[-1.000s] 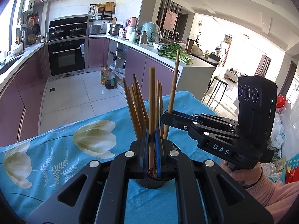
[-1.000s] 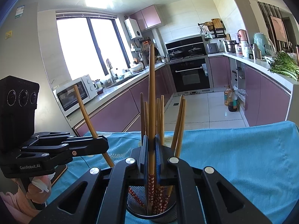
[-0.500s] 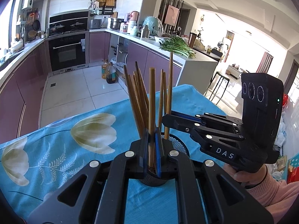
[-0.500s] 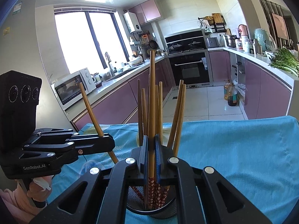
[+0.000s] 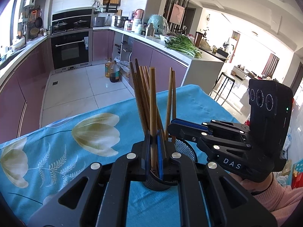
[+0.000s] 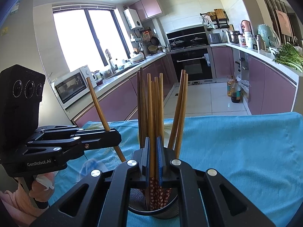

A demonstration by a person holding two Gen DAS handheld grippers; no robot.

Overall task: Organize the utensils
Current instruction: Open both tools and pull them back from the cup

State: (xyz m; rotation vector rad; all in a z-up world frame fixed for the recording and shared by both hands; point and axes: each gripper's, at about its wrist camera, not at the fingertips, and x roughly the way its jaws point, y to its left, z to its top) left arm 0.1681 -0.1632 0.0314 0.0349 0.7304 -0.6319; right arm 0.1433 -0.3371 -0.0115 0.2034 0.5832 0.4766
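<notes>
A black mesh utensil holder (image 5: 184,148) (image 6: 136,201) stands on the blue tablecloth and holds several brown chopsticks (image 5: 141,92) (image 6: 180,109). My left gripper (image 5: 153,160) is shut on one chopstick (image 5: 153,113), upright at the holder's near rim; it also shows in the right wrist view (image 6: 113,139). My right gripper (image 6: 153,165) is shut on another chopstick (image 6: 150,124) whose patterned red end is down inside the holder; this gripper also shows in the left wrist view (image 5: 173,126).
The blue tablecloth with pale tulips (image 5: 62,151) covers the table; its far edge drops to the tiled kitchen floor. Oil bottles (image 5: 112,72) stand on the floor. Purple cabinets, an oven and a counter with greens (image 5: 181,44) lie beyond.
Both grippers have moved down with their chopsticks. The right one's chopstick has sunk deeper into the holder, and the left one's chopstick has come to the holder's rim.
</notes>
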